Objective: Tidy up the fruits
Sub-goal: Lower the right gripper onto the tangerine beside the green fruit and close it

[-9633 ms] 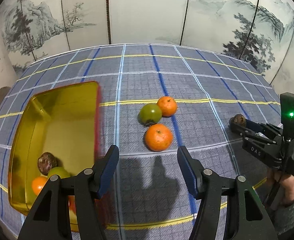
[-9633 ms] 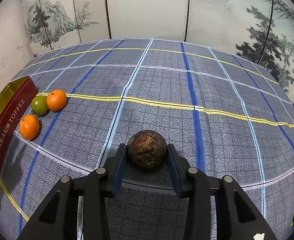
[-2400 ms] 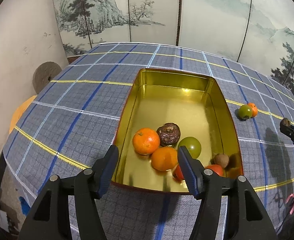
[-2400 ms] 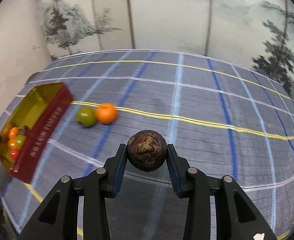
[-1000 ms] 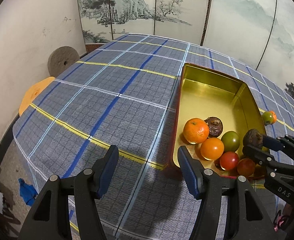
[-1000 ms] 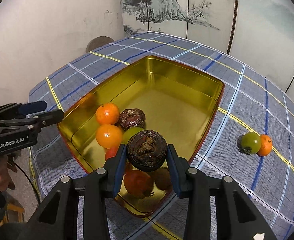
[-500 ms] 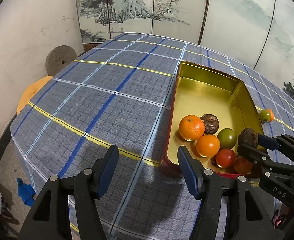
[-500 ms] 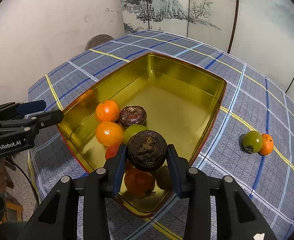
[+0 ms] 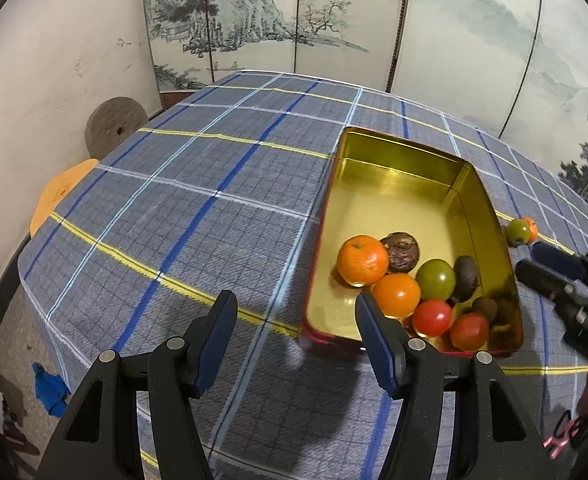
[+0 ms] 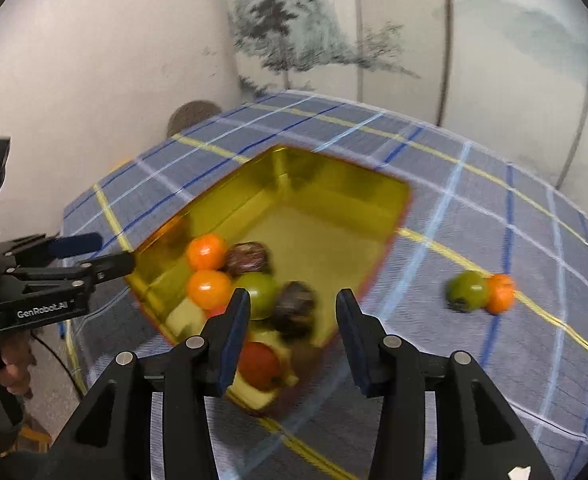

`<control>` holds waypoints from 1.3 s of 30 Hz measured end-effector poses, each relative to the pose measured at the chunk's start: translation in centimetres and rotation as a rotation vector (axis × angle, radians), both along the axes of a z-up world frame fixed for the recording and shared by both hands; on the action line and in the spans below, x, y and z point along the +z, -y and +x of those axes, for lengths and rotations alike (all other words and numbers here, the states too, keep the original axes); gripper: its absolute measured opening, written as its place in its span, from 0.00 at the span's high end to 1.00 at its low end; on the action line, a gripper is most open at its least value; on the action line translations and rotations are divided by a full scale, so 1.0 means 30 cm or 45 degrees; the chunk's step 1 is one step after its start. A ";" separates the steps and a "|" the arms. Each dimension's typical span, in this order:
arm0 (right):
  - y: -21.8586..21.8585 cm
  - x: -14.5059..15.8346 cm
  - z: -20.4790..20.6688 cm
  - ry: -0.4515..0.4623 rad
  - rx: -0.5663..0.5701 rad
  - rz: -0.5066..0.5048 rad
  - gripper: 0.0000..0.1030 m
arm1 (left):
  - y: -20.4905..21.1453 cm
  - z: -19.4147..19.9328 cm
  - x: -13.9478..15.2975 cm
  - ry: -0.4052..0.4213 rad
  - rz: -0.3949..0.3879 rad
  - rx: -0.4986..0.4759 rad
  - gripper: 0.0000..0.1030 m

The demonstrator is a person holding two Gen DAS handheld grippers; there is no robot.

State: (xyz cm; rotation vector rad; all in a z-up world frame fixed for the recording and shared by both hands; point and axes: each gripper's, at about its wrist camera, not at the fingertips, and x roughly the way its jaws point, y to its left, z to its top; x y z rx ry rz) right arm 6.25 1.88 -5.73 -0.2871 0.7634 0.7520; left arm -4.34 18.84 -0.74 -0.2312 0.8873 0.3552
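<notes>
Two fruits, green one (image 10: 467, 290) touching orange one (image 10: 501, 293), are sitting outside, right of the tin (image 10: 389, 216). Right gripper (image 10: 292, 322) is gaping wide, empty; left gripper (image 9: 295, 334) likewise. Swing right, straddling one fruit squarely before squeezing.

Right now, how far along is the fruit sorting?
Mostly done: the gold tin holds eight fruits, including the dark passion fruit lying beside the green one. Nothing in hand: right gripper and left gripper are open. Left: green fruit and orange on the tablecloth.
</notes>
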 end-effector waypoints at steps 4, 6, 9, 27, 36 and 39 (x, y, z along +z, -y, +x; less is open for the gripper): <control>0.142 0.004 0.075 0.015 -0.140 -0.015 0.59 | 0.033 0.016 0.008 0.006 -0.013 -0.038 0.40; 0.214 -0.007 0.117 0.017 -0.219 -0.032 0.59 | 0.060 0.030 0.011 0.007 -0.009 -0.064 0.40; 0.304 -0.030 0.176 0.010 -0.315 -0.056 0.59 | 0.096 0.054 0.012 0.000 -0.004 -0.102 0.40; 0.354 -0.179 0.377 -0.043 -0.347 -0.136 0.59 | 0.268 0.183 0.005 -0.047 -0.033 -0.270 0.39; 0.307 -0.182 0.437 -0.021 -0.306 -0.136 0.57 | 0.317 0.255 0.009 -0.043 -0.047 -0.314 0.39; 0.293 -0.182 0.449 -0.020 -0.294 -0.136 0.60 | 0.332 0.282 0.009 -0.041 -0.045 -0.325 0.39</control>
